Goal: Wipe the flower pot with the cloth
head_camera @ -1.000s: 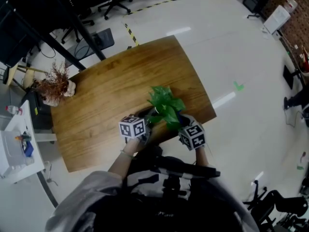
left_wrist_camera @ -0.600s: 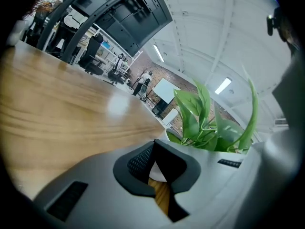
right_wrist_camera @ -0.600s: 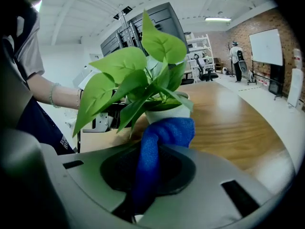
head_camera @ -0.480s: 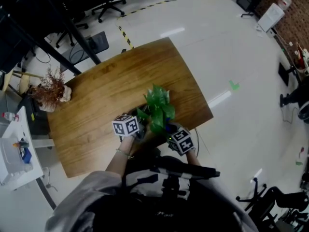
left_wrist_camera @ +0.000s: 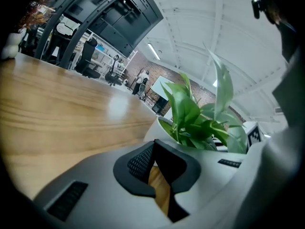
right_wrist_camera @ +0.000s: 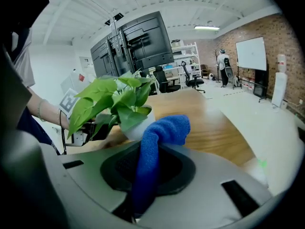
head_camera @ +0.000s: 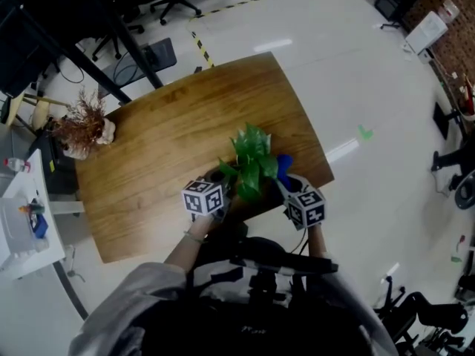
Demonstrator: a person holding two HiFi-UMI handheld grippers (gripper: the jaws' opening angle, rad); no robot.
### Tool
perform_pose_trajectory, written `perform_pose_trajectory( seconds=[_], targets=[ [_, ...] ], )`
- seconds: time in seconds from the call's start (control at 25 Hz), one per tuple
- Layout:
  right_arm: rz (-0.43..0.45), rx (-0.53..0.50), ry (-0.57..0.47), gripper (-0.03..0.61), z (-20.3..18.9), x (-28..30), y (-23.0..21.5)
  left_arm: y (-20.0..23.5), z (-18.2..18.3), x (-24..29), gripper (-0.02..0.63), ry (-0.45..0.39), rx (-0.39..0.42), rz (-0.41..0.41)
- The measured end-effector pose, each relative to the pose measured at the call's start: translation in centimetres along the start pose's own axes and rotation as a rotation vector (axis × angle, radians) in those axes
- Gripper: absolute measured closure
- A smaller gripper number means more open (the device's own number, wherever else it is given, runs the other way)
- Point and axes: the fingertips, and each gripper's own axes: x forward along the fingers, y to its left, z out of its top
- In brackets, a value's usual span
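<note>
A white flower pot (right_wrist_camera: 141,127) with a leafy green plant (head_camera: 251,162) stands near the front edge of the wooden table (head_camera: 171,139). My right gripper (right_wrist_camera: 143,168) is shut on a blue cloth (right_wrist_camera: 159,135), which sticks up just right of the pot. From the head view the blue cloth (head_camera: 284,165) shows beside the leaves, in front of my right gripper (head_camera: 286,175). My left gripper (head_camera: 221,179) sits at the pot's left side. In its own view, the left gripper (left_wrist_camera: 153,149) has its tips together with nothing between them, and the pot (left_wrist_camera: 164,130) is just beyond.
A dried brown plant (head_camera: 83,127) sits at the table's far left corner. A white cart (head_camera: 18,228) stands left of the table, with office chairs (head_camera: 174,6) and dark desks beyond. The table's front edge lies right under both grippers.
My right gripper has swung out to the right from under the leaves, so the blue cloth now shows beside the plant. The left gripper stays at the pot's left side.
</note>
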Motion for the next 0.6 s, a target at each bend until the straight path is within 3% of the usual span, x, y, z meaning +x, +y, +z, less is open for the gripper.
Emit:
perform_pose_trajectory(
  seconds=[0.16, 0.28, 0.6],
  targets=[
    [-0.022, -0.057, -0.008, 0.517, 2.3, 0.7, -1.9, -1.1, -1.3, 0.3, 0.607, 0.029, -0.003, -0.014],
    [0.014, -0.103, -0.005, 0.517, 3.1, 1.5, -1.4, -1.7, -1.7, 0.5, 0.607, 0.042, 0.006, -0.028],
    [0.072, -0.121, 0.058, 0.517, 1.2, 3.1, 1.6, -0.1, -0.5, 0.3, 0.607, 0.013, -0.008, -0.012]
  ],
)
